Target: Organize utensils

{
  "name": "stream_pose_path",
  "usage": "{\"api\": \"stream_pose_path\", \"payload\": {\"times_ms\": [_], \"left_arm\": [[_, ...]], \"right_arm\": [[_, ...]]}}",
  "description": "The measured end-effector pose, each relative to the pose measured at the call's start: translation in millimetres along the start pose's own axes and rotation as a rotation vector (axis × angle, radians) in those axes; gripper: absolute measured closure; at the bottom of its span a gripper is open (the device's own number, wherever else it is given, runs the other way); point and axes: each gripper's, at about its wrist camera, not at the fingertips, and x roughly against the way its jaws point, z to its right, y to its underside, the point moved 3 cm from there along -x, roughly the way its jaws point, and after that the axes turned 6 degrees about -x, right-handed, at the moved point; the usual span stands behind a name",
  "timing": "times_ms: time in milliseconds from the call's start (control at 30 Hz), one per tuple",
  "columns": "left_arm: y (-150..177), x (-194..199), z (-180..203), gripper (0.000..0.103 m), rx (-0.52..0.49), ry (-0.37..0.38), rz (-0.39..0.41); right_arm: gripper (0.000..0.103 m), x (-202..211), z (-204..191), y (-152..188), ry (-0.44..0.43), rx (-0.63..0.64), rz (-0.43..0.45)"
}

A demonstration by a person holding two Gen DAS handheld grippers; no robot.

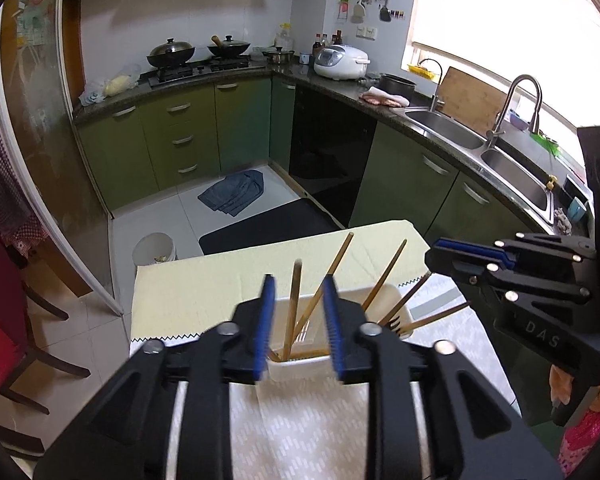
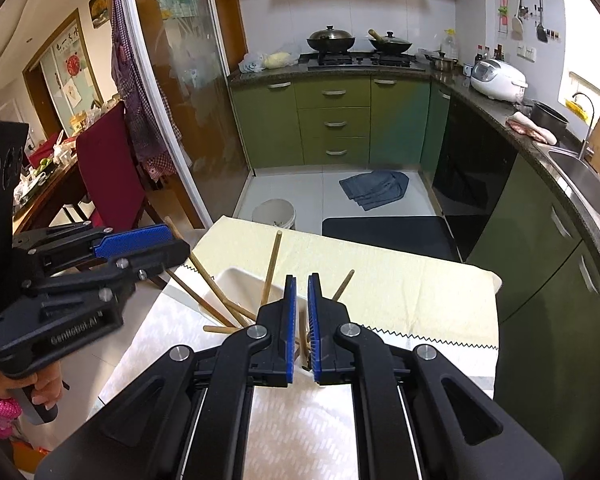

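Left gripper (image 1: pixel 299 322): black frame, blue pads; fingers spread part-way, nothing pinched; chopsticks show in the gap beyond them, clear of the pads.
Right gripper (image 2: pixel 302 326): blue pads drawn almost together, a thin slit between; whether anything is pinched cannot be told.
White holder (image 1: pixel 398 300): rectangular plastic tub, just past both sets of fingertips, standing on the table.
Wooden chopsticks (image 1: pixel 291 316): several, upright or leaning in the holder, fanned toward 12 to 2 o'clock in the left wrist view.
Fork (image 1: pixel 394 322): dark tines at the holder's 3 o'clock edge.
Table covers: patterned white cloth (image 2: pixel 300 432) nearest; pale yellow cloth (image 2: pixel 400 280) with zigzag edge beyond.
Floor, 12 o'clock: black mat (image 2: pixel 388 236), white bin (image 2: pixel 274 212), grey towel (image 2: pixel 376 190).
Far: green cabinets (image 2: pixel 332 120), two lidded woks (image 2: pixel 332 38), rice cooker (image 2: pixel 498 76).
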Motion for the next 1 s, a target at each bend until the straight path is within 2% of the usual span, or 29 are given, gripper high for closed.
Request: {"api": "stream_pose_path", "payload": {"times_ms": [100, 133, 267, 300, 367, 433, 467, 533, 600, 667, 867, 1000], "left_arm": [[5, 1, 1, 0.076, 0.001, 0.003, -0.002], [6, 3, 1, 0.075, 0.004, 0.003, -0.001], [7, 18, 1, 0.072, 0.022, 0.013, 0.029], [7, 26, 1, 0.068, 0.026, 0.014, 0.048], [7, 44, 2, 0.057, 0.026, 0.017, 0.089], [13, 68, 4, 0.042, 0.031, 0.015, 0.151], [17, 77, 5, 0.039, 0.031, 0.013, 0.169], [31, 99, 8, 0.03, 0.016, -0.017, 0.221], [53, 116, 10, 0.015, 0.005, -0.057, 0.265], [77, 128, 12, 0.011, 0.005, -0.075, 0.293], [157, 138, 29, 0.008, -0.011, -0.151, 0.297], [194, 143, 39, 0.007, 0.01, -0.137, 0.275]], "right_arm": [[0.096, 1, 0, -1, 0.002, -0.002, 0.001], [0.092, 2, 0, -2, -0.001, -0.002, 0.005], [0.089, 25, -6, -2, -0.026, -0.004, 0.048], [0.086, 36, -7, -2, -0.036, -0.005, 0.068], [0.074, 62, -10, 1, -0.058, 0.001, 0.113], [0.06, 87, -12, 8, -0.069, 0.013, 0.154], [0.056, 104, -12, 17, -0.072, 0.025, 0.184], [0.028, 131, -8, 36, -0.077, 0.035, 0.228], [0.016, 156, -2, 66, -0.078, 0.039, 0.275], [0.004, 174, 7, 102, -0.074, 0.024, 0.308], [0.004, 187, 24, 203, -0.073, -0.045, 0.325], [0.004, 189, 12, 264, 0.012, -0.005, 0.335]]}}
